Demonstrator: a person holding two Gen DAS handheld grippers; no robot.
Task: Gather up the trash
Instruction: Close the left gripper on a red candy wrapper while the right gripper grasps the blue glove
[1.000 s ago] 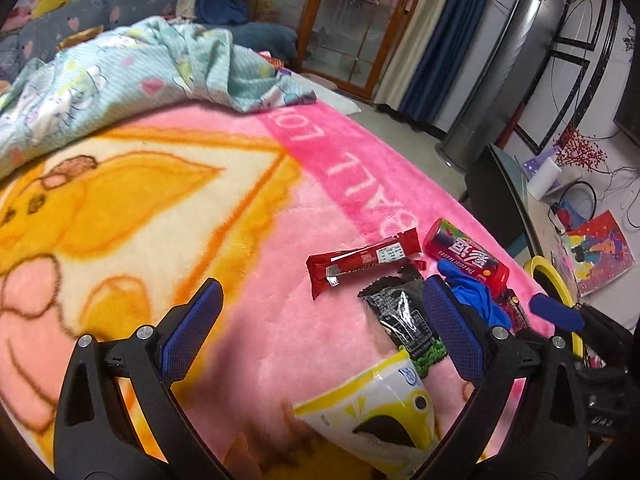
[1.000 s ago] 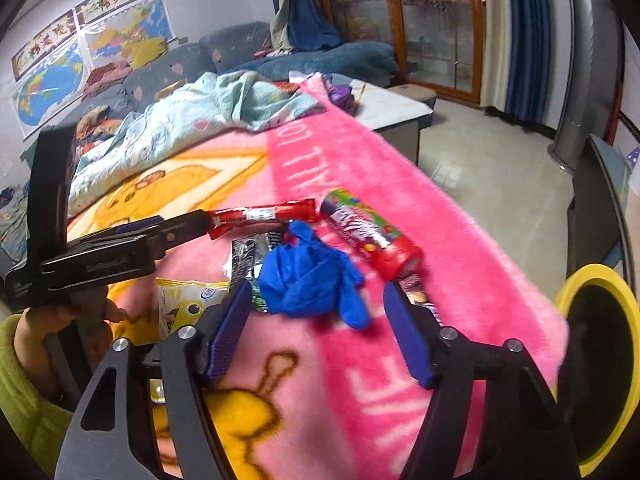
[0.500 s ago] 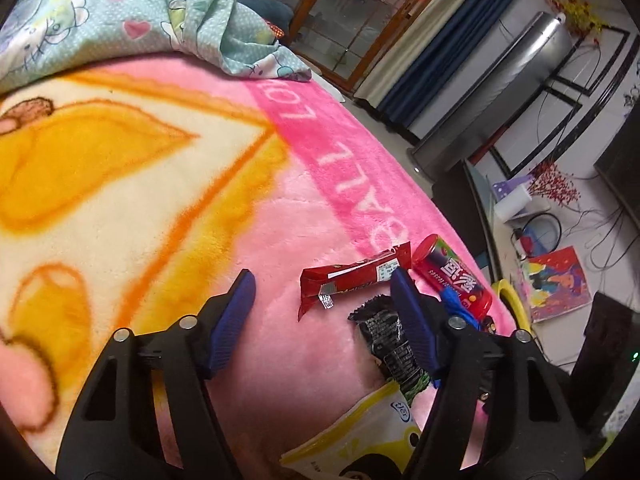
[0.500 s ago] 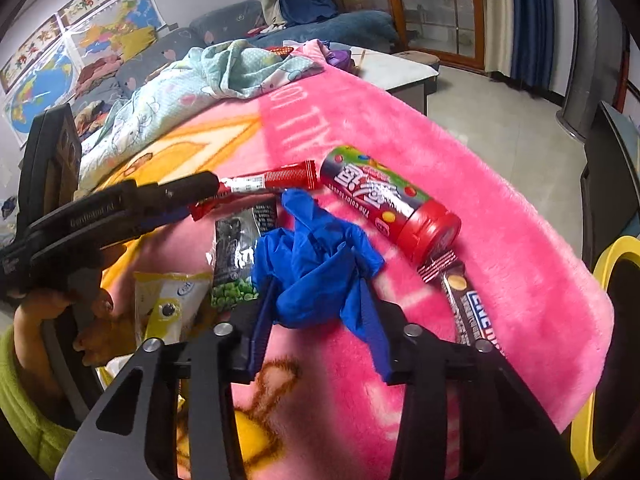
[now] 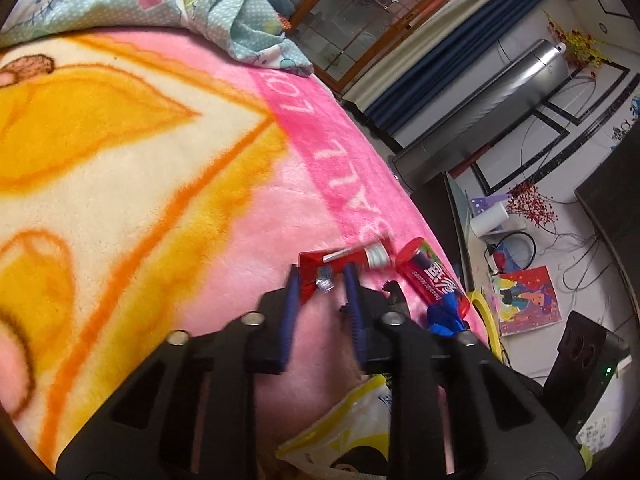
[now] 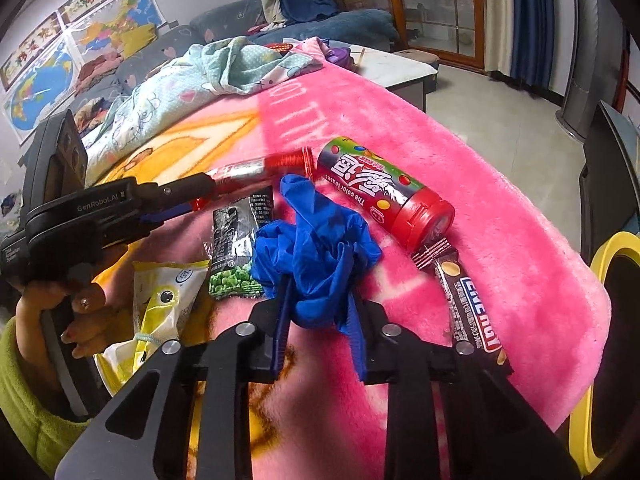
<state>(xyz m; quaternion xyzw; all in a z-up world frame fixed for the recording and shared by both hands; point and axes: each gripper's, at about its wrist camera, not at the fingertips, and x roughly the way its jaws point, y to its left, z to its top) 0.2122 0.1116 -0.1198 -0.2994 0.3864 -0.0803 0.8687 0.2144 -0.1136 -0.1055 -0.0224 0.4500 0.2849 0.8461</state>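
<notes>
Here our left gripper (image 5: 320, 276) has just been closing and its fingers (image 5: 291, 292) now pinch one end of the red wrapper (image 5: 340, 262), while our right gripper (image 6: 318, 300) has likewise been closing and its fingers (image 6: 282, 312) clamp the crumpled blue glove (image 6: 316, 248). Both lie on the pink blanket (image 6: 500, 184) near the bed's corner, beside the candy tube (image 6: 384, 196), the pea packet (image 6: 236, 252) and the chocolate bar (image 6: 468, 308). A yellow bin (image 6: 604, 256) stands just past the bed's edge.

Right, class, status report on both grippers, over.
Left hand-held gripper closing on red wrapper. Right hand-held gripper closing on blue glove. Nothing blocking.
</notes>
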